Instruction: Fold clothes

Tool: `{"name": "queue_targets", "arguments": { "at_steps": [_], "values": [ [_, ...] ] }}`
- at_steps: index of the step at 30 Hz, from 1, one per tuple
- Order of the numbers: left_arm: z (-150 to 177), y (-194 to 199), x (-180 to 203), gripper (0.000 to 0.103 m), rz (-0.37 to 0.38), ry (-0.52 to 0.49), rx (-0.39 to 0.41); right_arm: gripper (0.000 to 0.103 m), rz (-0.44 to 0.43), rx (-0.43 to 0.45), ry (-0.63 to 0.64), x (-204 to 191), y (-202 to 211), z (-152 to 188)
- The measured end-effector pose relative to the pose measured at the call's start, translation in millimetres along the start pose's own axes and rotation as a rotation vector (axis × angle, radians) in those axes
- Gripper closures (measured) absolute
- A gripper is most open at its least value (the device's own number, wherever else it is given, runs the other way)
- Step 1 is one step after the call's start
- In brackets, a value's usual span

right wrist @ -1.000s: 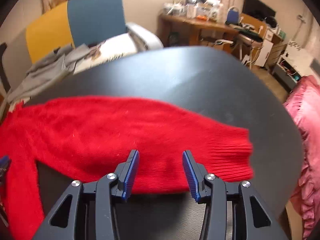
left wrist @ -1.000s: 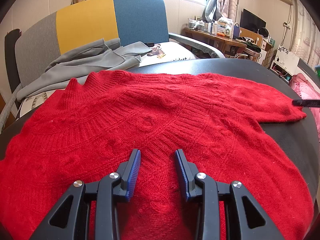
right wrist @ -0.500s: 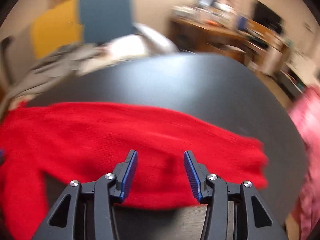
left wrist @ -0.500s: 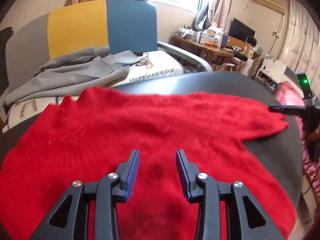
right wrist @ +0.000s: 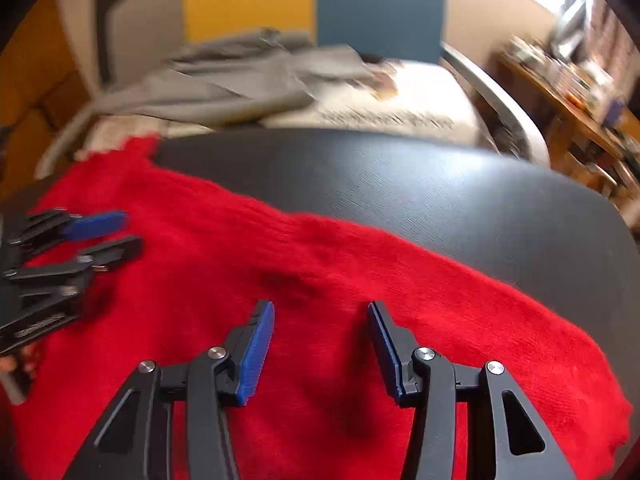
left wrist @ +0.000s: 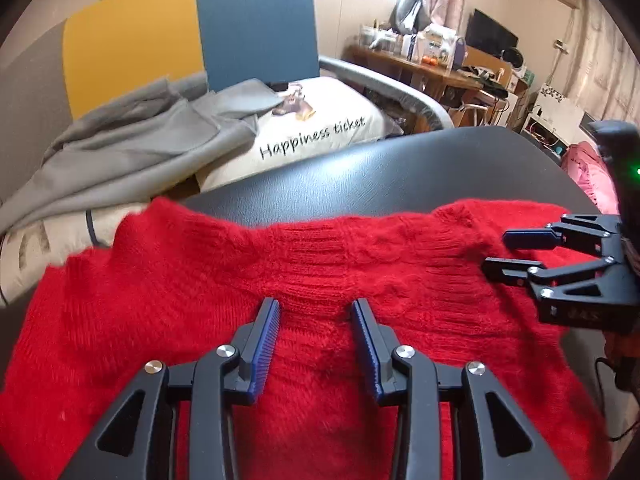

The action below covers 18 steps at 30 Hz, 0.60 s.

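Both grippers are swinging in over the red sweater (left wrist: 168, 312) lying flat on the counter (left wrist: 400, 172). Left gripper (left wrist: 316, 320) and right gripper (right wrist: 320, 320) are hovering with jaws open, empty. Grabbing both shoulders evenly should be keeping the fold straight.

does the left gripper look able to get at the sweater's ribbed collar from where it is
Probably yes: the left gripper hangs open right before the red sweater's ribbed collar, with nothing lying between.
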<state>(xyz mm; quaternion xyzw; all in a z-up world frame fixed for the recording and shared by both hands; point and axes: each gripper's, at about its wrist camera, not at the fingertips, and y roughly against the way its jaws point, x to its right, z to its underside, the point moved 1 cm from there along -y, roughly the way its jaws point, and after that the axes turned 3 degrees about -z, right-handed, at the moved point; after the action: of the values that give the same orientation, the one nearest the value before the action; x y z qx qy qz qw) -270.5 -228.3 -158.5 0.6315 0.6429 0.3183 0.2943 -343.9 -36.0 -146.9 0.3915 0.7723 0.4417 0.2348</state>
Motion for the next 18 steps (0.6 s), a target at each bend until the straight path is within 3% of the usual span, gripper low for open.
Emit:
{"name": "queue_targets", "arguments": {
  "at_steps": [1, 4, 9, 11, 14, 18],
  "values": [
    [-0.4, -1.4, -0.2, 0.064, 0.0, 0.0, 0.002, 0.035, 0.011, 0.005, -0.022, 6.1, -1.0, 0.2],
    [-2.0, -1.7, -4.2, 0.064, 0.028, 0.016, 0.002, 0.03, 0.011, 0.02, -0.07, 21.3, -2.2, 2.8],
    [-1.8, 18.8, -20.3, 0.064, 0.077, 0.1, 0.03, 0.028, 0.029, 0.038, -0.071, 17.8, -2.7, 1.9],
    [4.5, 46.3, -34.4, 0.064, 0.096, 0.16, 0.086, 0.028, 0.022, 0.044, -0.07, 17.6, 4.0, 3.1],
    [22.4, 86.4, -52.4, 0.064, 0.083, 0.203, 0.134, 0.042, 0.022, 0.077, -0.034, 5.2, 25.5, 7.7],
    [68.9, 137.0, -74.9, 0.064, 0.031, 0.24, 0.144, 0.042, -0.11, 0.118, 0.034, -35.3, 66.8, 29.4]
  ]
}}
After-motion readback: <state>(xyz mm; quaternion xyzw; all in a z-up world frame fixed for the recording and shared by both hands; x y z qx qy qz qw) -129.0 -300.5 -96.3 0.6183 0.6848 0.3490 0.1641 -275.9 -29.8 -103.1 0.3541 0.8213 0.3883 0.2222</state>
